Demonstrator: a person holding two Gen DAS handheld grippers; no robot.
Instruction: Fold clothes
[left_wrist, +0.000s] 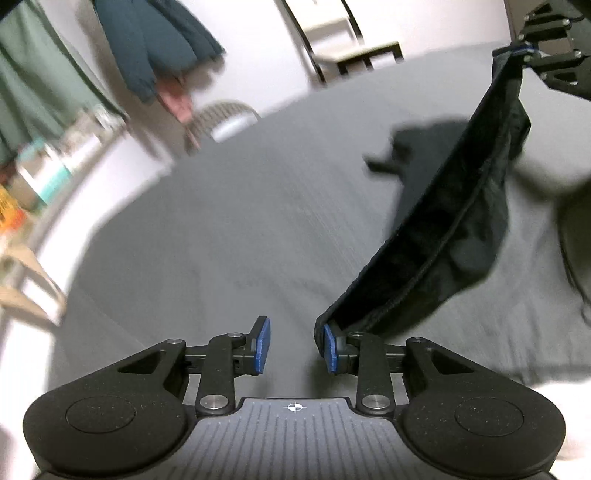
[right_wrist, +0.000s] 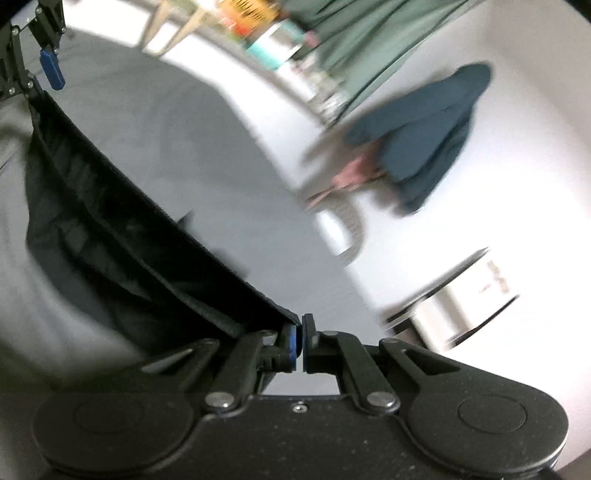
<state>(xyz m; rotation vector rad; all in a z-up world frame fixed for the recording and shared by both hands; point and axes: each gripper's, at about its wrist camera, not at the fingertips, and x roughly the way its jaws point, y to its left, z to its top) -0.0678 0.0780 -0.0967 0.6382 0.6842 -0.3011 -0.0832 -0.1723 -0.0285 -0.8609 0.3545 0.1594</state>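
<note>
Above the grey bed (left_wrist: 229, 229), one dark garment (left_wrist: 461, 206) is hanging in the air, stretched between two grippers. At one end, the left gripper (left_wrist: 295, 345) is standing wide apart, with two blue pads showing; a corner of the garment is draping over the right-hand pad (left_wrist: 330, 349) only, and nothing is sitting between the fingers. At the other end, the right gripper (right_wrist: 300, 341) is pinching the garment's hem, its two fingers closed down to a thin slit on the cloth. From that grip the hem is running taut as a straight band toward the left gripper, while the rest of the fabric is sagging below it; both views are too blurred to tell whether it is touching the bed. Off the bed's far edge, against the white wall, one teal jacket (left_wrist: 155, 40) and one green cloth (left_wrist: 40, 74) are hanging. One woven basket (left_wrist: 225, 120) is standing near the bed's far edge. Both views are smearing with motion blur, so finer detail is unreadable.
</note>
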